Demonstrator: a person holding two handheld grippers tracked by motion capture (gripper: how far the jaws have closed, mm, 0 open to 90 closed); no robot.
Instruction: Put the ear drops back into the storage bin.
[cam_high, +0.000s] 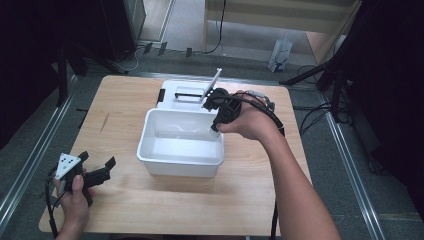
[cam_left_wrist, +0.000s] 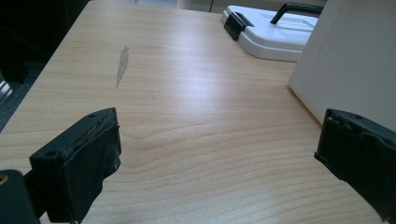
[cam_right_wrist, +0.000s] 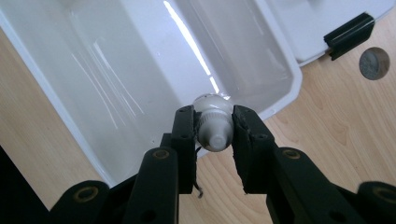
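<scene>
A white plastic bin (cam_high: 180, 167) stands open in the middle of the wooden table (cam_high: 125, 100). My right gripper (cam_high: 216, 127) hovers over its right rim and is shut on a small white capped tube (cam_right_wrist: 213, 126), whose cap points back at the right gripper's camera (cam_right_wrist: 214, 135). Below the tube lies the bin's bare inside (cam_right_wrist: 140, 60). My left gripper (cam_high: 96, 159) rests near the table's front left corner, open, with nothing between its pads (cam_left_wrist: 88, 158). The bin's outer wall (cam_left_wrist: 355, 60) rises just past its right jaw.
The bin's white lid (cam_high: 175, 97) with a black handle and black latch (cam_right_wrist: 350, 29) lies flat behind the bin (cam_left_wrist: 275, 39). A round silver coin-like disc (cam_right_wrist: 374, 63) sits on the wood near the lid. A grey scuff (cam_left_wrist: 122, 65) marks the left side of the table.
</scene>
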